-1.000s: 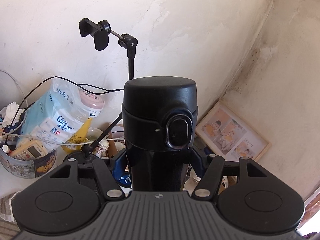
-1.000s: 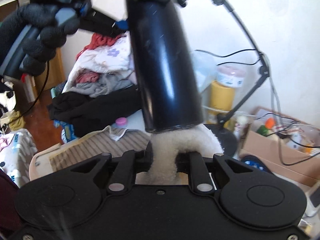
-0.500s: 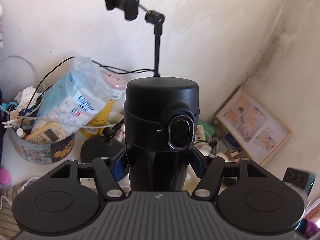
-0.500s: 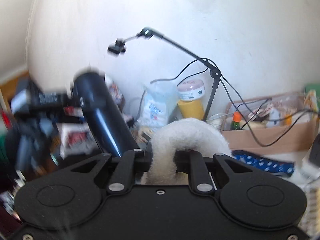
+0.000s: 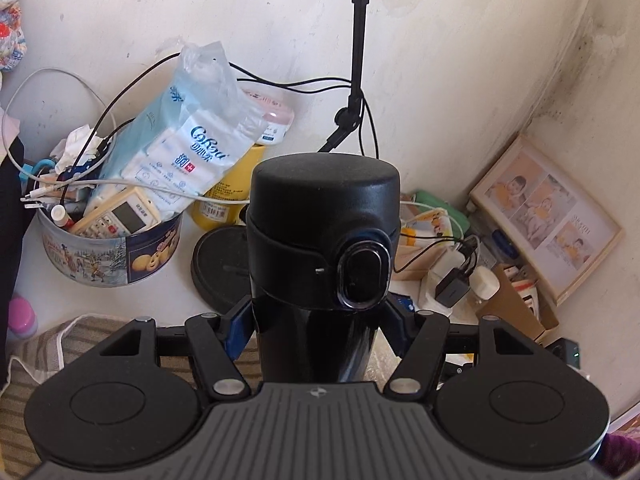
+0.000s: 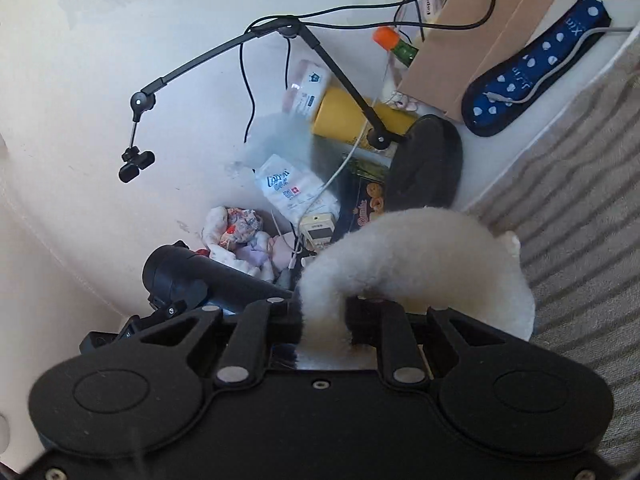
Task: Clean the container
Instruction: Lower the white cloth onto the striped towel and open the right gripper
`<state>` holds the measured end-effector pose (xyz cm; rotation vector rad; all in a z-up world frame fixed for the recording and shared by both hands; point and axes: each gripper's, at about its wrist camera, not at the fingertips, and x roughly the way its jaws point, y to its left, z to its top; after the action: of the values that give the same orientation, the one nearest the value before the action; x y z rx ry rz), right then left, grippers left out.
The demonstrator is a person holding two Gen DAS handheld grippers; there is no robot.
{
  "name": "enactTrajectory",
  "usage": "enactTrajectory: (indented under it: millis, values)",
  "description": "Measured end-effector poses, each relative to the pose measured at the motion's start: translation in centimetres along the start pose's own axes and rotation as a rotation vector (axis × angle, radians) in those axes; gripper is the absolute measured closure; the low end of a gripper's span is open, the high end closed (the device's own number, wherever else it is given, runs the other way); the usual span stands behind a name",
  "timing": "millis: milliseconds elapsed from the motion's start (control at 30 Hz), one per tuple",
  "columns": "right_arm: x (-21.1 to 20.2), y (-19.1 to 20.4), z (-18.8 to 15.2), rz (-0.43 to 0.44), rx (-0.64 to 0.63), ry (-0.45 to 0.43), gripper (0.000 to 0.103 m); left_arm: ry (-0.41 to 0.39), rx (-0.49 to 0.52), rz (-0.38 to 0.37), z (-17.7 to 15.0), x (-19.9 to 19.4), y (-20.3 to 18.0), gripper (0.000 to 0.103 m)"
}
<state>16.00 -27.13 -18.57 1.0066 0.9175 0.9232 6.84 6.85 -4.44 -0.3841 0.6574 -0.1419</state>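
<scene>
Your left hand-held gripper (image 5: pixel 320 322) is clamped on one tall glossy black flask with a lid (image 5: pixel 324 240), held upright over the table edge. Your right hand-held gripper (image 6: pixel 324 320) pinches one fluffy white cloth (image 6: pixel 416 264). Clutter crowds the wall; the striped mat (image 6: pixel 580 216) lies open.

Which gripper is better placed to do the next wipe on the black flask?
Right. The right gripper is shut on the fluffy white cloth, so it can wipe. The left gripper is clamped around the black flask, lid on, and can only steady it.
</scene>
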Motion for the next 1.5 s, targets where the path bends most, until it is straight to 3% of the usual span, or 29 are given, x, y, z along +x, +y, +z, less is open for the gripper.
enactTrajectory:
  millis: [33,133,167,233,433,567,733,833,933,1067,1200,1367,1500]
  values:
    - [0.1,0.5,0.0,-0.045,-0.045,0.005,0.088,0.001,0.01,0.01,-0.2,0.1,0.0,0.039]
    - [1.7,1.3,0.7,-0.444,-0.276,0.1,0.083,0.009,0.044,0.039,-0.6,0.7,0.1,0.039]
    - [1.9,0.9,0.8,-0.494,-0.293,0.119,0.078,0.008,0.053,0.044,-0.8,1.0,0.1,0.039]
    - [1.7,0.3,1.1,-0.481,-0.276,0.13,0.052,0.002,0.072,0.055,-1.3,1.6,0.2,0.039]
    - [0.3,1.6,0.6,-0.544,-0.341,0.129,0.048,-0.008,0.113,0.092,-3.0,3.2,0.4,0.039]
    - [-0.7,1.9,0.0,-0.624,-0.433,0.182,0.043,-0.024,0.151,0.105,-4.3,3.8,0.2,0.039]
    - [-2.5,1.4,0.2,-0.671,-0.407,0.172,0.041,-0.058,0.194,0.118,-6.0,4.1,-0.1,0.038]
    - [-2.9,1.0,0.4,-0.773,-0.456,0.146,0.04,-0.07,0.209,0.125,-6.5,3.9,-0.5,0.038]
    - [-3.4,0.3,1.0,-0.749,-0.41,0.126,0.04,-0.061,0.196,0.135,-6.6,4.0,-0.7,0.035]
    - [-3.7,0.6,1.3,-0.798,-0.454,0.125,0.04,-0.034,0.175,0.157,-6.6,4.0,-0.9,0.025]
    - [-4.9,1.2,1.7,-0.779,-0.457,0.097,0.04,-0.021,0.17,0.169,-7.0,4.0,-1.2,0.022]
    - [-5.6,3.0,1.8,-0.757,-0.539,0.087,0.039,-0.016,0.162,0.203,-7.1,3.7,-1.5,0.022]
    - [-4.8,4.0,1.3,-0.718,-0.643,0.134,0.037,-0.007,0.151,0.223,-7.5,3.1,-1.7,0.022]
